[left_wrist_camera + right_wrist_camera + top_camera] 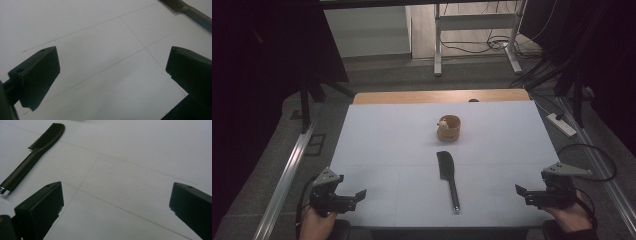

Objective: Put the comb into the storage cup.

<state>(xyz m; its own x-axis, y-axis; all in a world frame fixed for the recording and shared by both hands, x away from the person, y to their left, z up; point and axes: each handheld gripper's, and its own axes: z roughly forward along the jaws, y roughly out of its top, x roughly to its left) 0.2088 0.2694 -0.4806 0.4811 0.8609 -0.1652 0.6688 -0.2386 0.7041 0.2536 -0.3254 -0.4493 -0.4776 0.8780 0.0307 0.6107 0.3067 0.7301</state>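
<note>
I see a black comb [447, 176] lying flat on the white counter [387, 145], near the middle and a little toward the near edge; its toothed head points to the far side and its slim handle runs back toward me, ending in a small silvery cap; the teeth face left. Just beyond the comb's head, apart from it, stands a small tan wooden cup [448, 128] with something pale inside that I cannot make out.

The comb sits between my two grippers and well apart from both. My left gripper [354, 196] hovers at the near left corner of the counter, a hand [316, 222] gripping it from below; its jaws are spread wide with nothing between them; in the left gripper view the counter's faint grid lines run between the jaws and the comb [186, 10] shows at the far upper right, well outside them. My right gripper [522, 192] is at the near right corner, held by the other hand [571, 217], its cable [597, 150] looping off the right edge; its jaws too stand wide apart and hold nothing; in the right gripper view the comb [33, 155] lies beyond the left-side jaw at the upper left, clear of the gap.

Past the counter's far edge I see a strip of bare wood [437, 96], then grey floor [382, 75] with a metal desk frame [477, 25] and loose cables.
</note>
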